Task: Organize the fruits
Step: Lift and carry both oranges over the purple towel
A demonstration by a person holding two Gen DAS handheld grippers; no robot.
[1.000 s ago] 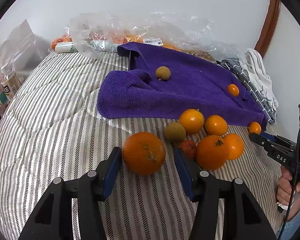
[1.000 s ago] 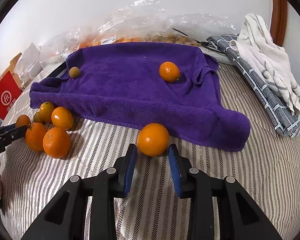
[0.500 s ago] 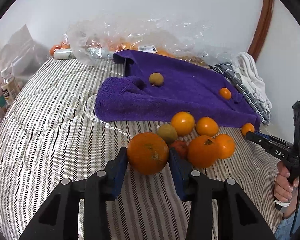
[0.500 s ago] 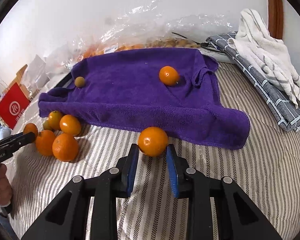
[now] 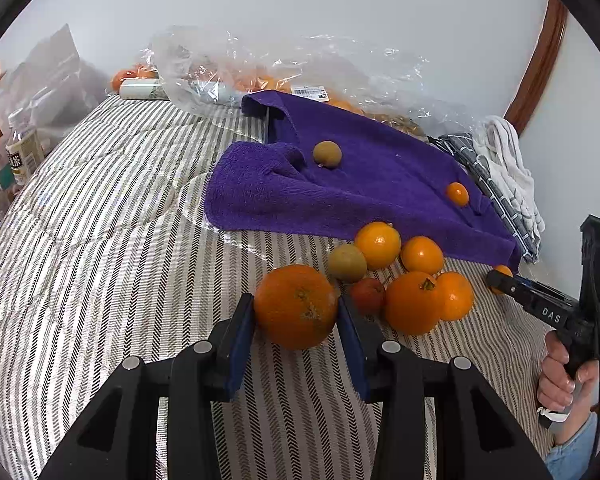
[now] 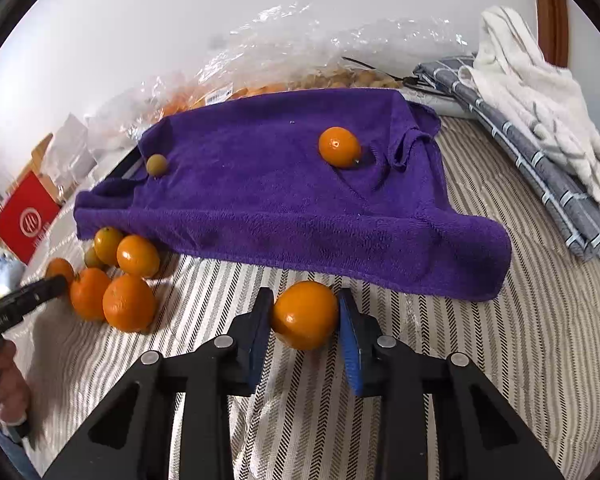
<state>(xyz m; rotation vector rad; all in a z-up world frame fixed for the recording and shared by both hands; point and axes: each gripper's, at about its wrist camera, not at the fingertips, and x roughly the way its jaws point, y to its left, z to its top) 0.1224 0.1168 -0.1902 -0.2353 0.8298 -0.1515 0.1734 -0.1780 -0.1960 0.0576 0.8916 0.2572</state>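
Both grippers have fruit pinched and the pick-up step looks finished; what remains, by my reading, is carrying each piece to the purple towel (image 5: pixel 380 184) and setting it down gently so it does not roll off the soft folds. The left gripper (image 5: pixel 296 312) has its blue pads pressed against the sides of a large orange (image 5: pixel 295 306), low on the striped bed cover (image 5: pixel 100 260). The right gripper (image 6: pixel 305 316) is clamped on a smaller orange (image 6: pixel 305 314) just in front of the towel's near edge. In the left wrist view, a cluster of loose fruit (image 5: pixel 400 276) sits at about two o'clock from the held orange: several oranges, a greenish-brown fruit and a small red one, touching each other. Already on the towel are a small greenish-brown fruit (image 5: pixel 327 154) toward eleven o'clock and a small orange fruit (image 6: pixel 339 147) toward one o'clock in the right wrist view. The surface is a quilted bed, which gives under weight, so round fruit may drift. Behind the towel lies a crumpled clear plastic bag (image 5: pixel 300 68) with more fruit against a pale wall; folded cloths (image 6: pixel 540 120) rest at two o'clock, and a red box (image 6: pixel 26 216) at nine o'clock.
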